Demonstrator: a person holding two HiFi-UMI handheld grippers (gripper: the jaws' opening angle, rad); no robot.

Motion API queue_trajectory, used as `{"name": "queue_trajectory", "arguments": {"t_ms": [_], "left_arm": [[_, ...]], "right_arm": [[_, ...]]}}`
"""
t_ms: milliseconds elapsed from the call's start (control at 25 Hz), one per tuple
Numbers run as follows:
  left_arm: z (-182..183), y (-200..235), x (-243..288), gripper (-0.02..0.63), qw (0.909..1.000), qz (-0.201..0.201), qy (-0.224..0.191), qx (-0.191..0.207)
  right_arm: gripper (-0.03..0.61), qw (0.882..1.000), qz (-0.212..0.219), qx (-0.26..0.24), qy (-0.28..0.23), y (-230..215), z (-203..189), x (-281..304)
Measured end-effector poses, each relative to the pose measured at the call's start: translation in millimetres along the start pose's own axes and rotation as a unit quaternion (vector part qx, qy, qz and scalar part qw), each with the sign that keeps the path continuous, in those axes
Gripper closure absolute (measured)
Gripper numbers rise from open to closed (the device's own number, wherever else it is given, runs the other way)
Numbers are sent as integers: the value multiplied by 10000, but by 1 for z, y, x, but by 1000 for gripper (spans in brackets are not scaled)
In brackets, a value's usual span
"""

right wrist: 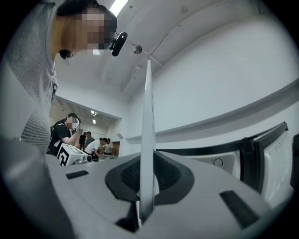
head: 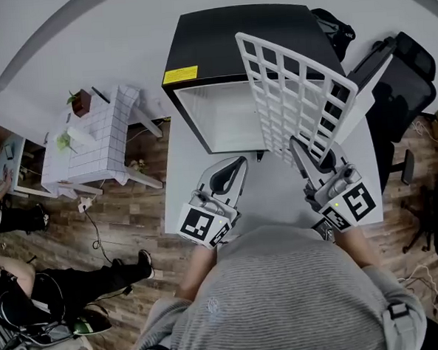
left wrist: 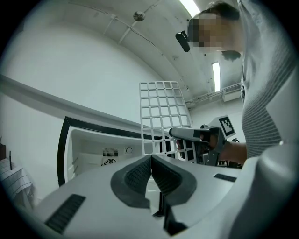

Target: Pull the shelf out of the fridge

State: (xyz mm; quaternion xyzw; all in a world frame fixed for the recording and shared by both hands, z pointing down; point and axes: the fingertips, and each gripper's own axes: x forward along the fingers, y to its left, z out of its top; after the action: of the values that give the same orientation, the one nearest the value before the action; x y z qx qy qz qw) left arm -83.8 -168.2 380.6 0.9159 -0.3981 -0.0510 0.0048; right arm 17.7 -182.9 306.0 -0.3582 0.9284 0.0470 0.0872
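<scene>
A small black fridge point(head: 219, 52) stands open on the white table point(head: 179, 180), its white inside point(head: 227, 118) facing me. The white wire shelf point(head: 295, 92) is outside the fridge, raised and tilted on edge in front of the opening. My right gripper point(head: 300, 152) is shut on the shelf's near edge. In the right gripper view the shelf point(right wrist: 148, 130) shows edge-on, clamped between the pads point(right wrist: 170, 177). My left gripper point(head: 233, 170) hovers left of the shelf, shut on nothing. In the left gripper view its jaws point(left wrist: 151, 161) meet, with the shelf point(left wrist: 161, 109) and fridge point(left wrist: 93, 144) beyond.
The fridge door point(head: 361, 73) hangs open to the right. A black office chair point(head: 410, 92) stands right of the table. A white tiled side table point(head: 98, 141) with a plant is at the left. People sit at the far left point(head: 11, 287) on the wooden floor.
</scene>
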Motion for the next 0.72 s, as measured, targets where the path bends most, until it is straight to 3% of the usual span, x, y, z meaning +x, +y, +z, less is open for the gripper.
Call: {"name": "queue_trajectory", "arguments": {"t_ms": [720], "left_arm": [[-1, -4, 12, 603, 9999, -157, -15, 9]], "right_arm": [[548, 9996, 119, 263, -51, 4, -1, 1]]}}
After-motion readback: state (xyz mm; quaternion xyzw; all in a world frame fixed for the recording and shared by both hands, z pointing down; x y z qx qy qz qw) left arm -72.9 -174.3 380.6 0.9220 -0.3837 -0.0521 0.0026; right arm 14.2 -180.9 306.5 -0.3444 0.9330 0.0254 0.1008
